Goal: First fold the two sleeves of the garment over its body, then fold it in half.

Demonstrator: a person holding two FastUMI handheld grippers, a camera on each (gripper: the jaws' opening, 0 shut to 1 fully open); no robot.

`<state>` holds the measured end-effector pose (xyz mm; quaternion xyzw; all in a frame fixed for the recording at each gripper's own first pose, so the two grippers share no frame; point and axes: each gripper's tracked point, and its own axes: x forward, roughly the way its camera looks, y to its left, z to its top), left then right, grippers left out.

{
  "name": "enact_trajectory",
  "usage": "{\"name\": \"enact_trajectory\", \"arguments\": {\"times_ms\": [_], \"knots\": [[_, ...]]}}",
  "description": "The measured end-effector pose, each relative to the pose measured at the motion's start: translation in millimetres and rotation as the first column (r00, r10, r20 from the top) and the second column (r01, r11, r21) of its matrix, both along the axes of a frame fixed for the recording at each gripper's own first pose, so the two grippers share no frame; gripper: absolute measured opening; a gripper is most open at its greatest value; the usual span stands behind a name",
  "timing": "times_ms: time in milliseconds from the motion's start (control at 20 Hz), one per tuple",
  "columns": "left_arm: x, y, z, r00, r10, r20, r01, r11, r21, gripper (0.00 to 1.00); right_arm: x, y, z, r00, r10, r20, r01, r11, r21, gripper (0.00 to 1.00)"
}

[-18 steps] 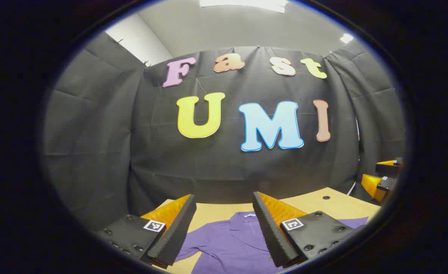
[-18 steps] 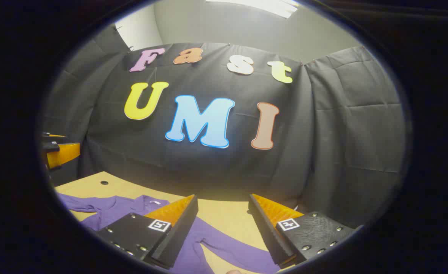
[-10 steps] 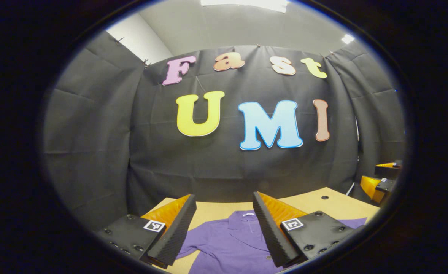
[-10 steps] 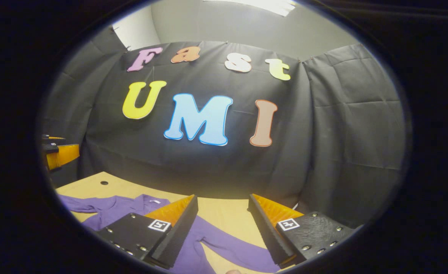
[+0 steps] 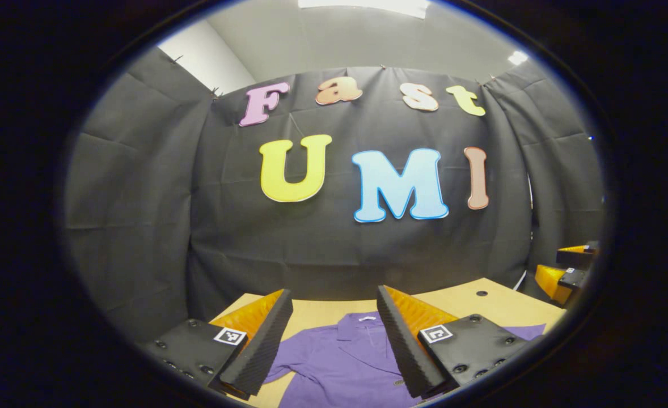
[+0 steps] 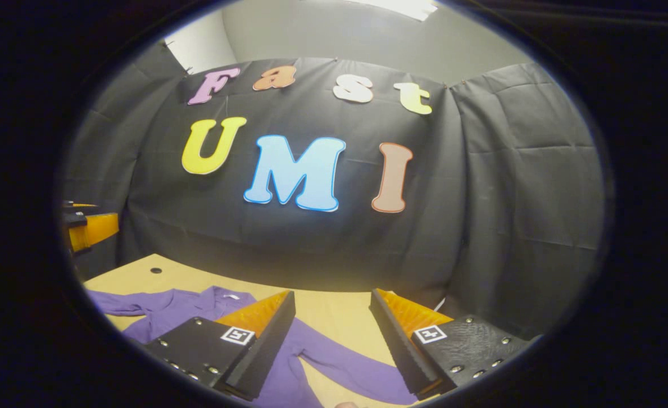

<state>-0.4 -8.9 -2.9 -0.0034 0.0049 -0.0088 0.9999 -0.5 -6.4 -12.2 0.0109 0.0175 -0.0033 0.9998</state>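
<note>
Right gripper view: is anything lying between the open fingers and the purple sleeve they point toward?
Nothing visible does. The right gripper is open above the table, and the purple sleeve lies flat on bare wood below and between its fingers, spread away from the shirt's body.

Bare bench (image 6: 334,317) is seen between garment (image 6: 322,357) and far edge; passage there is unobstructed. Black cloth wall (image 6: 481,226) closes off the far side.

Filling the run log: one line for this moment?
purple shirt flat on table, sleeves unfolded | left hand-held gripper open above collar | right hand-held gripper open above sleeve
</note>
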Motion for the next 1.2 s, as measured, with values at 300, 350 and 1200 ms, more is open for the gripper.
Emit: {"name": "enact_trajectory", "arguments": {"times_ms": [300, 350, 1200], "knots": [[-1, 0, -2, 1.000, 0.004, -0.002, -0.004, 1.000, -0.008, 0.94, 1, -21, -39, 0.990, -0.059, -0.127, 0.063, 0.997, 0.034, 0.87], [-1, -1, -3, 1.000, 0.005, -0.004, -0.005, 1.000, -0.009, 0.94, 1, -27, -48, 0.986, -0.074, -0.151, 0.079, 0.996, 0.028, 0.87], [-1, 1, -16, 0.999, 0.026, -0.031, -0.026, 1.000, 0.004, 0.95, -21, -129, -219, 0.791, -0.271, -0.549, 0.345, 0.938, 0.034, 0.87]]}}
